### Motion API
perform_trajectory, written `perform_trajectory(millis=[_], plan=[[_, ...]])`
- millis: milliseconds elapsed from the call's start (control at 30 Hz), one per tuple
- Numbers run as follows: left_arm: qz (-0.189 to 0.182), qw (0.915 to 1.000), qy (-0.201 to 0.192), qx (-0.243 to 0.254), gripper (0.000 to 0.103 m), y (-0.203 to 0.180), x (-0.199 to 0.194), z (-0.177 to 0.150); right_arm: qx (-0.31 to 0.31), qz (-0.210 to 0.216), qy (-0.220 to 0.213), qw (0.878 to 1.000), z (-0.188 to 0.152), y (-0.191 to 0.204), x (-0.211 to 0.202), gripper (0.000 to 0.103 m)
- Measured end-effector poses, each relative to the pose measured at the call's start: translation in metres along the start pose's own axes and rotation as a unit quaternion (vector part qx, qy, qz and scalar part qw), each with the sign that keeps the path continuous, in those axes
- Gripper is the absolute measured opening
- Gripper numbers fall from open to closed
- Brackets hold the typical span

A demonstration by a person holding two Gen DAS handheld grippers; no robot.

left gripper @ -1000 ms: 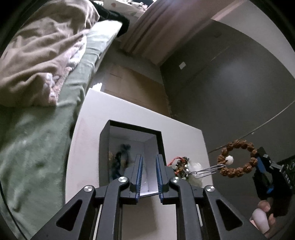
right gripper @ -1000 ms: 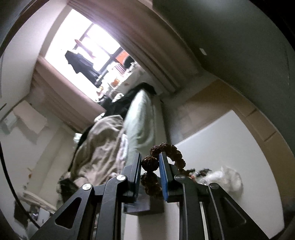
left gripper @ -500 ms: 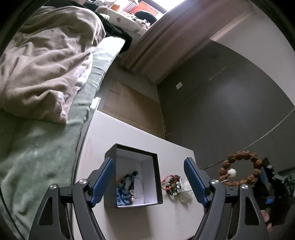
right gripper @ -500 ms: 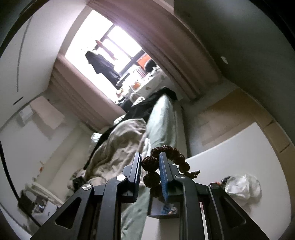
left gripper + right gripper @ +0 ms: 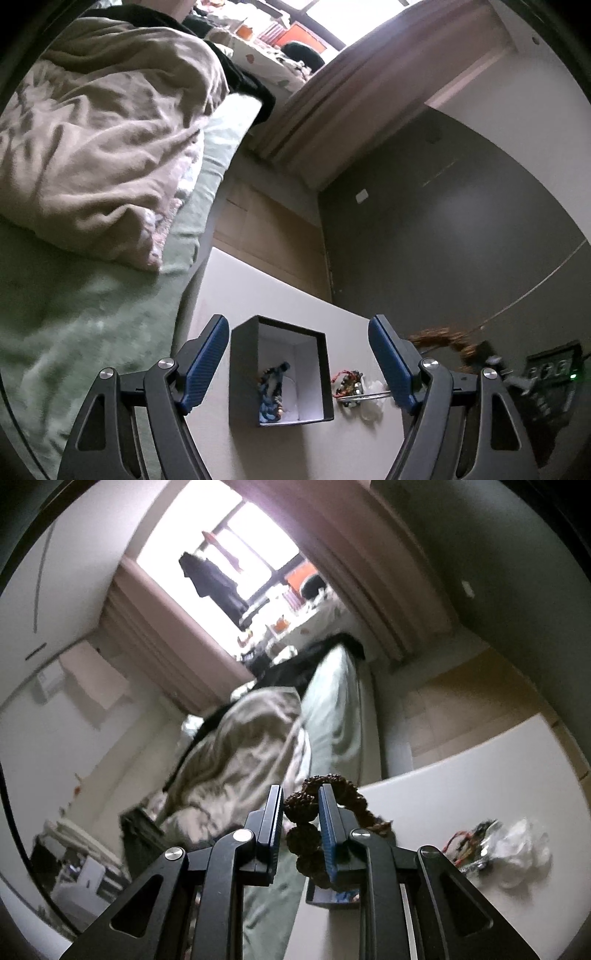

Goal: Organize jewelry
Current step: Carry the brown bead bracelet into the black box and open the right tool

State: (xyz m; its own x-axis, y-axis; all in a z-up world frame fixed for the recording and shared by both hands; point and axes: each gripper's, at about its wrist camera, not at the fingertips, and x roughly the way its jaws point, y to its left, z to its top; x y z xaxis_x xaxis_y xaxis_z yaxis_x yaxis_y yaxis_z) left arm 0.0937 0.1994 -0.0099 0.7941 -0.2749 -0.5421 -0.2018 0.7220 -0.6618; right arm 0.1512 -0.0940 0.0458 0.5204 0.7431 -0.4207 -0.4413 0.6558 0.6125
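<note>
Bracelet (image 5: 334, 801) of brown seed beads is hanging clamped in the right tool (image 5: 301, 827), raised beside the black box (image 5: 279, 373) on the white surface (image 5: 266, 291). Lowering it squarely over the opening seems best. Left tool (image 5: 297, 363) is hovering, fingers apart, straddling the box.

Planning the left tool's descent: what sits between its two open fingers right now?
In the left wrist view, the open black box holding blue jewelry sits between the left tool fingers.
</note>
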Motion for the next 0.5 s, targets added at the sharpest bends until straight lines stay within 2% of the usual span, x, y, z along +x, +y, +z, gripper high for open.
perform_trajectory(millis=[133, 500], plan=[[0.001, 1.0000, -0.002, -0.005, 0.078, 0.006, -0.003, 0.003, -0.006, -0.006, 0.033, 0.999, -0.012, 0.001, 0.031, 0.021], [-0.001, 0.9997, -0.010, -0.023, 0.078, 0.020, -0.011, 0.011, -0.034, -0.058, 0.097, 0.993, -0.037, 0.005, 0.091, 0.022]])
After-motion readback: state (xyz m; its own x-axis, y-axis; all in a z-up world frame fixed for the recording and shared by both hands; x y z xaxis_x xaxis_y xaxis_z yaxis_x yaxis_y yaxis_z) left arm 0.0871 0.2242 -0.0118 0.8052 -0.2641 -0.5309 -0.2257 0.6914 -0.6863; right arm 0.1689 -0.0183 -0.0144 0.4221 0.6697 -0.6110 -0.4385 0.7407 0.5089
